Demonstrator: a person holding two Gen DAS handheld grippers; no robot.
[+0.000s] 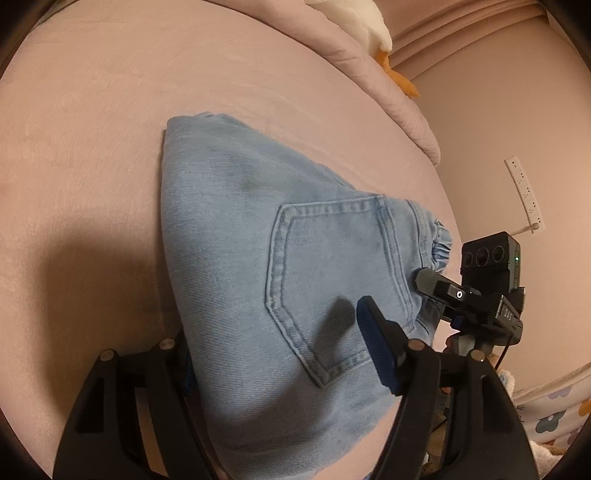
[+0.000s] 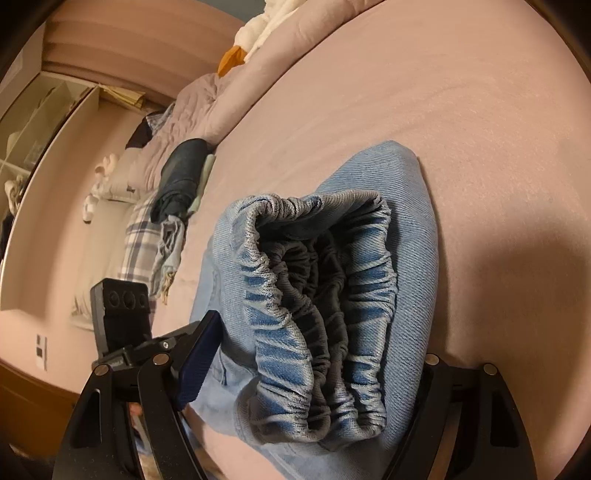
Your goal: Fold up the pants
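Light blue denim pants (image 1: 258,236) lie folded into a thick stack on the pink bed, back pocket (image 1: 332,280) up. My left gripper (image 1: 277,354) is open, its jaws wide apart around the near edge of the stack; the blue-padded right finger (image 1: 376,347) rests above the pocket, the left finger is hidden under the cloth. In the right wrist view the gathered elastic waistband (image 2: 317,314) faces me. My right gripper (image 2: 310,373) is open, straddling the waistband end, left finger (image 2: 195,365) beside it, right finger hidden behind the denim.
The pink bedsheet (image 1: 92,129) spreads around the pants. A pink quilt (image 1: 388,85) and a white-and-orange plush (image 1: 369,26) lie at the head. Dark and plaid clothes (image 2: 177,184) sit at the bed's left edge. A power strip (image 1: 524,195) hangs on the wall.
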